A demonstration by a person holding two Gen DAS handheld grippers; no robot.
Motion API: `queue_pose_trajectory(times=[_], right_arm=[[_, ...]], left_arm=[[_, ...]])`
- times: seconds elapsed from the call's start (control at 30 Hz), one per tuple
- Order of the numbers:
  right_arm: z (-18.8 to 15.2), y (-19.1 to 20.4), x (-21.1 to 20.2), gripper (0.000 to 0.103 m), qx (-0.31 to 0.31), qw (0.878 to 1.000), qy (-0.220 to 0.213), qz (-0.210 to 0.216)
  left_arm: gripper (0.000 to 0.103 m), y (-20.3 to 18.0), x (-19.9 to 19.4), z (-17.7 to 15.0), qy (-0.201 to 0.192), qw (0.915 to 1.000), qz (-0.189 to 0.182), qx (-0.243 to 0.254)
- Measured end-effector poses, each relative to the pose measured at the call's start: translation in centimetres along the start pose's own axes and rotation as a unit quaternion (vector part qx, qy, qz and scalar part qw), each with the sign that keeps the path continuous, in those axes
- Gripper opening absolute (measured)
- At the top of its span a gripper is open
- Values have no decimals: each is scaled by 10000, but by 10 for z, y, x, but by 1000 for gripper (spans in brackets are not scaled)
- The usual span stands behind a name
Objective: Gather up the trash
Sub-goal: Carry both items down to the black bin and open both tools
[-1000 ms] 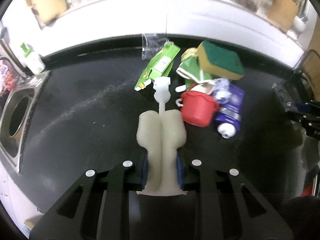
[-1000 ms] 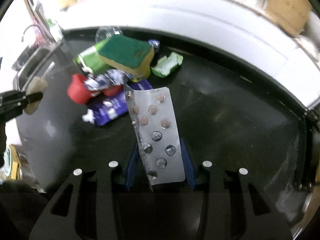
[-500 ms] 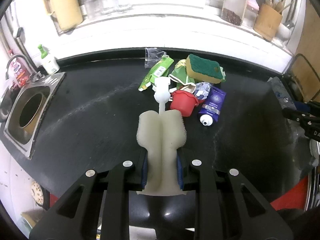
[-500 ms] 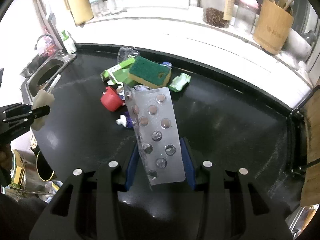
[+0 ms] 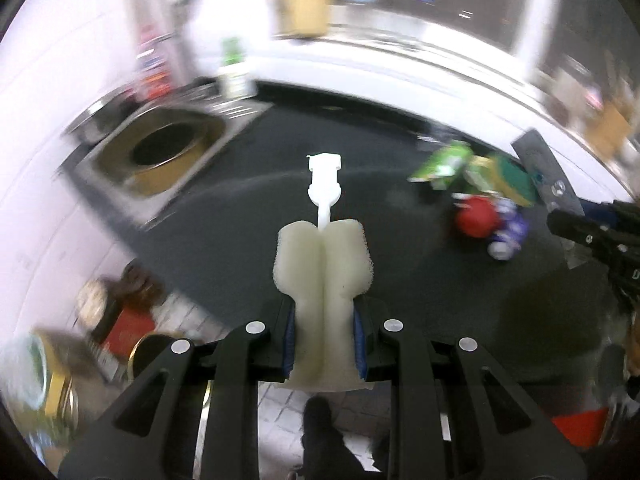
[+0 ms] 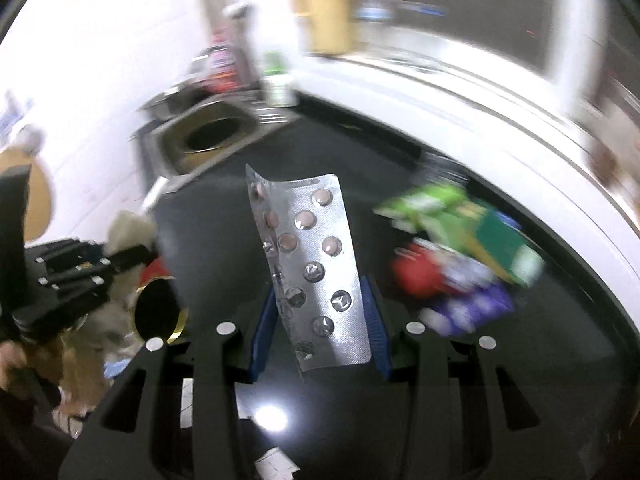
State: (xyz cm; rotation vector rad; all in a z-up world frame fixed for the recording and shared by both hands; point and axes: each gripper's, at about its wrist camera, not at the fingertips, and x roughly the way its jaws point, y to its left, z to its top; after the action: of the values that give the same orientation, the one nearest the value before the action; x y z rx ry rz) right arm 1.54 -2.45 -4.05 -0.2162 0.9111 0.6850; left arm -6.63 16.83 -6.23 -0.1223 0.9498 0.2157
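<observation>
the left gripper (image 5: 323, 330) pinches a pale foam sponge brush (image 5: 323, 280) between its blue pads, the white plastic handle (image 5: 325, 184) sticking out ahead of the fingertips. the right gripper (image 6: 320, 316) clamps a silver blister pack (image 6: 310, 268), which stands up from the jaws. the trash pile (image 6: 456, 256) lies on the black counter (image 6: 224, 232), ahead and right of both tools.
</observation>
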Motion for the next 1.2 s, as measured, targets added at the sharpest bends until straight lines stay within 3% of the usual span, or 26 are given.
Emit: queue_pose_trajectory(times=[0.17,0.43,0.63,0.83,0.9,0.97,1.0,1.07,1.1,1.13,1.2], right_arm=[[38,109,51,42,-746,9916,301,1015],[47,283,159,42,-1540,9571,1154,2166],[28,366,255,42,-1699,9425,1725,2303],[4,401,349,43,-1505,9330,2428,2187],[-2,411,366,44,-1552,9306,2523,2152],[-8,413,381,45,-1592,9283,2601,2129],[-11,414,388,46,-1605,9270,2632,2137],[-13,419,399,55,-1607,9235,2740,2153],[-13,419,401,71,-1602,9232,2756,2145],[-12,417,401,76,-1603,9255,2688,2132],[-7,414,400,76,-1624,9258,2644,2158]], left_arm=[[22,98,-9,-44,149,9925,658,-1016],[22,230,15,-132,440,9611,1311,-2390],[22,299,75,-197,600,9379,1181,-3208],[22,344,138,-241,852,9183,1070,-3715],[23,349,147,-245,821,9150,1014,-3818],[25,355,157,-248,862,9173,976,-3763],[28,355,160,-249,862,9187,950,-3734],[53,357,167,-250,957,9217,925,-3645],[76,358,169,-250,1000,9213,975,-3629],[79,360,169,-250,974,9213,1108,-3597],[80,363,167,-250,903,9230,1174,-3553]])
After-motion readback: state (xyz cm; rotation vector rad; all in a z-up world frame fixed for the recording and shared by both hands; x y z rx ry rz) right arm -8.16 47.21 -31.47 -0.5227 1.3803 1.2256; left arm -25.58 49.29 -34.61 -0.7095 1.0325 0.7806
